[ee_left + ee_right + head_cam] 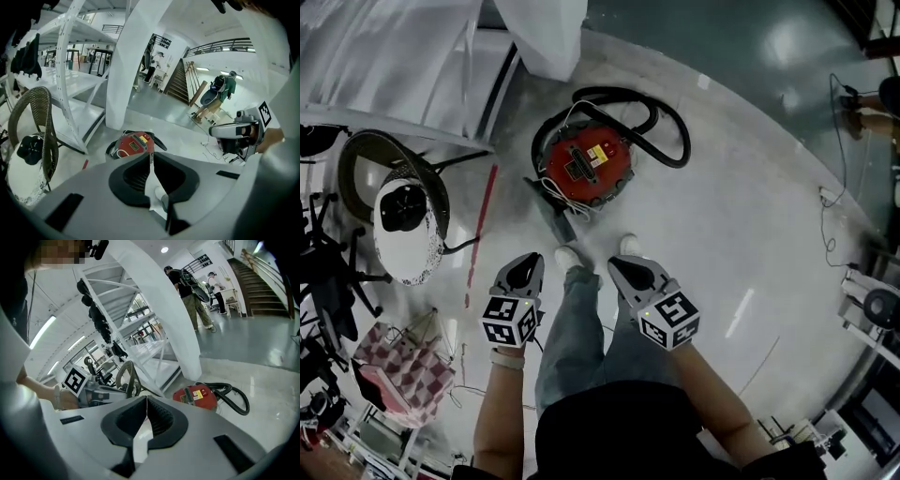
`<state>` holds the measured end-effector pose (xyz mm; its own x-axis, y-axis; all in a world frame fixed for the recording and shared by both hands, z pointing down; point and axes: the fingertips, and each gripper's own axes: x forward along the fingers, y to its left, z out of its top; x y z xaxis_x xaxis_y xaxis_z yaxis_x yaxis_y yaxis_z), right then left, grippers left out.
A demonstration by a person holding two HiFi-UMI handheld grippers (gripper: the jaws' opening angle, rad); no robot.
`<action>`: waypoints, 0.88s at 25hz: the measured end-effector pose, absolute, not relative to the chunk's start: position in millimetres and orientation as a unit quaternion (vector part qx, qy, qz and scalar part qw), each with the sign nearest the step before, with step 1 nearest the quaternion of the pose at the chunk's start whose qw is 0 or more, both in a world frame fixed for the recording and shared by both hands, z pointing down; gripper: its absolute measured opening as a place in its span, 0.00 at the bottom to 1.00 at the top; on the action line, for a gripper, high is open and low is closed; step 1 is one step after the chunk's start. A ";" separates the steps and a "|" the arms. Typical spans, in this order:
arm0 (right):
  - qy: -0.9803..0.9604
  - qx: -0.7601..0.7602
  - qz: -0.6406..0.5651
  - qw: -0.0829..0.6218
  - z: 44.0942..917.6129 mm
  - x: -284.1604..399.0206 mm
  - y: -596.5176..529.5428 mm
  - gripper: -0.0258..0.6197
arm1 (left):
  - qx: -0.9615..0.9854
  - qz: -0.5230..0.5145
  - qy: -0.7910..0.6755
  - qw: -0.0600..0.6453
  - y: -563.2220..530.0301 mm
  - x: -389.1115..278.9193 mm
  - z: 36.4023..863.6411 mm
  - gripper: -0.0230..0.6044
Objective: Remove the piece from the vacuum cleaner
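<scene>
A round red vacuum cleaner [584, 169] sits on the pale floor in front of the person's shoes, with its black hose [661, 122] looped behind it. A dark nozzle piece [555, 217] lies at its near left side. My left gripper [528, 262] and right gripper [628, 266] hover side by side above the shoes, short of the vacuum, both shut with nothing between the jaws. The left gripper view shows the vacuum [135, 143] just past the closed jaws of the left gripper [151, 154]. In the right gripper view the vacuum [197, 397] lies right of the closed right gripper [146, 398].
A wicker chair with a white cushion [403, 220] stands at left under a white shelving rack [394, 66]. A white pillar [546, 33] rises behind the vacuum. A checked bag [403, 361] sits lower left, a red strip [481, 234] on the floor, cables [834, 202] at right.
</scene>
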<state>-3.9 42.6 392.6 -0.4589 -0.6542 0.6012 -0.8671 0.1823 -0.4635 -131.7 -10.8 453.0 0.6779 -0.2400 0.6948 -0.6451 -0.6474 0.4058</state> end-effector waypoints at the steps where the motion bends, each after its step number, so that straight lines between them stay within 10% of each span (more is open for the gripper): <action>1: -0.755 0.503 0.398 0.135 401.0 -4.3 41.8 0.09 | 0.853 0.310 -0.256 0.333 -11.5 -129.8 465.2 0.07; 22: -0.714 0.498 0.468 0.152 584.6 26.3 34.9 0.09 | 0.781 0.376 -0.266 0.421 -44.4 -129.2 709.7 0.31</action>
<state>26.3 34.9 584.6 -0.4582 -0.5695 0.6824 -0.8533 0.0671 -0.5170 -129.2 -44.4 709.7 0.5748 -0.0985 0.8123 -0.7331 -0.5031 0.4577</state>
